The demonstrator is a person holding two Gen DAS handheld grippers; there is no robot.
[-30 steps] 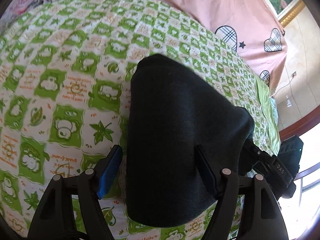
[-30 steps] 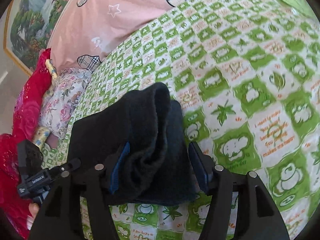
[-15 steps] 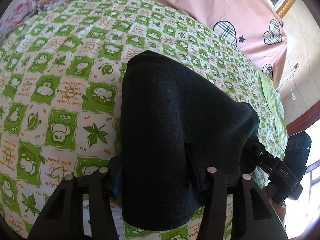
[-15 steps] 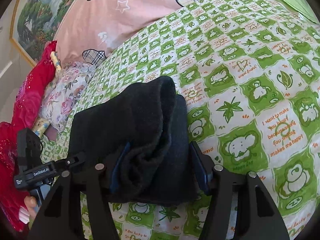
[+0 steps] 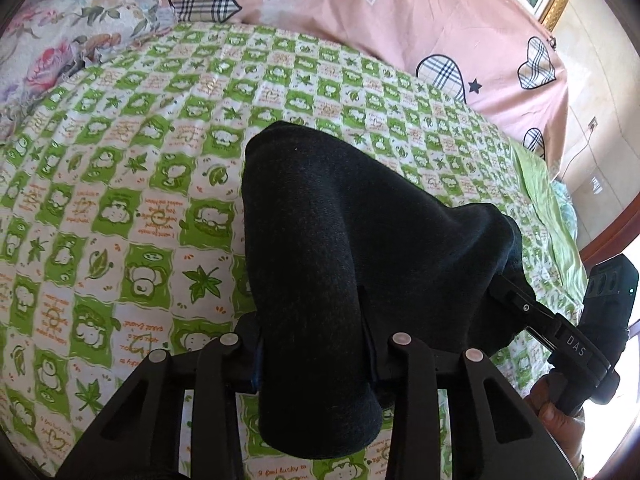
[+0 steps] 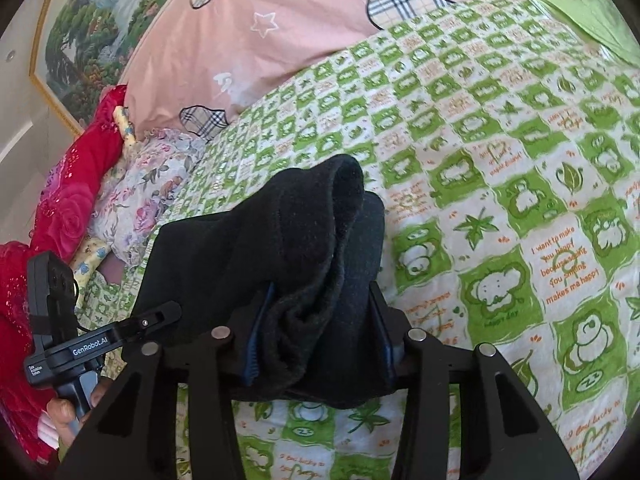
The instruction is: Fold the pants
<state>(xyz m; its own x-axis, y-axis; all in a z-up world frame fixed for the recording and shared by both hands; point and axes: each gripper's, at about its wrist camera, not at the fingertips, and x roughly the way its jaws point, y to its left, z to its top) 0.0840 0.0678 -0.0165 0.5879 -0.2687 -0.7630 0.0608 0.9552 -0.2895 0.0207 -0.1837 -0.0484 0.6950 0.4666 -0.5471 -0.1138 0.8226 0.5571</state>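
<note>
Both my left gripper (image 5: 316,354) and right gripper (image 6: 318,334) clamp the folded black pants (image 5: 360,248) (near edge bunched), lifting them off the bedsheet (image 5: 120,200), presumably for repositioning.

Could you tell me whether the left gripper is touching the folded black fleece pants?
Touching. In the left wrist view, the left gripper has both fingers pressed against the folded black fleece pants, with no gap either side.
</note>
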